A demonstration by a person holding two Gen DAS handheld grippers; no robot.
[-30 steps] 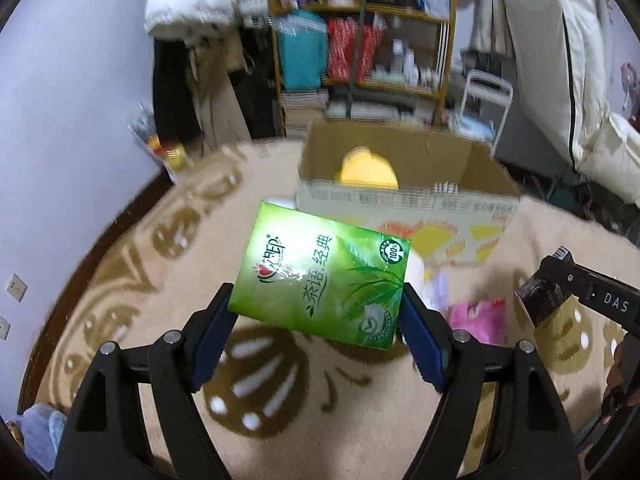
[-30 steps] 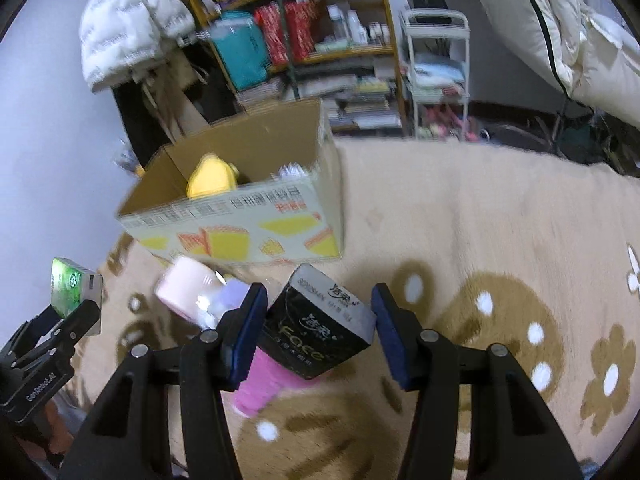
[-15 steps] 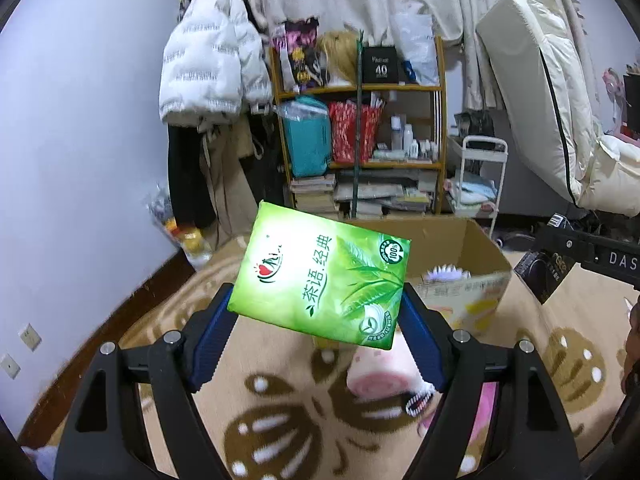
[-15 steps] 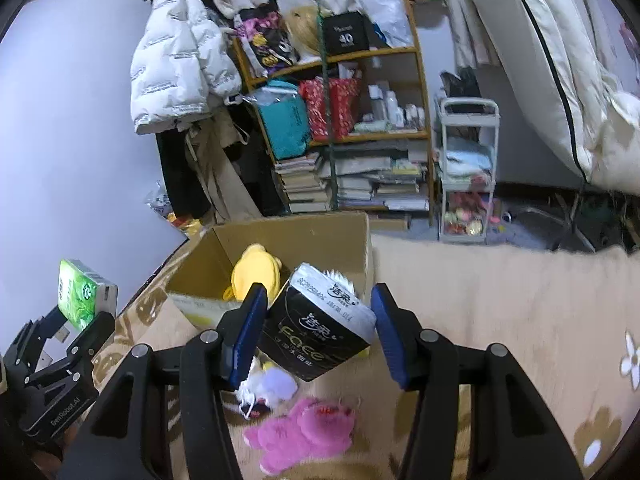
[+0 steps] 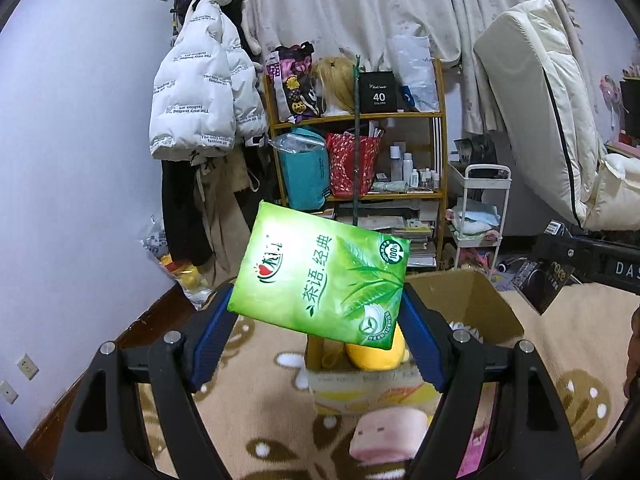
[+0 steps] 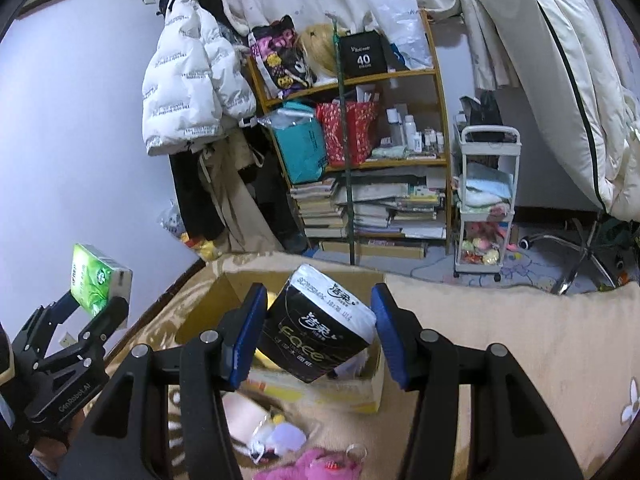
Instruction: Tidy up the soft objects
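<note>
Our left claw [image 5: 318, 334] grips a green tissue pack [image 5: 320, 276], our right claw [image 6: 318, 334] a black tissue pack [image 6: 318, 330]; both packs hide much of the cardboard box [image 5: 472, 304] beyond.

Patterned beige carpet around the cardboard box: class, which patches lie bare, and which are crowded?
Bare: the patterned beige carpet right of the open cardboard box, up to the white trolley. Crowded: in front of the box, with the pink plush toy and pale pink cushion.
</note>
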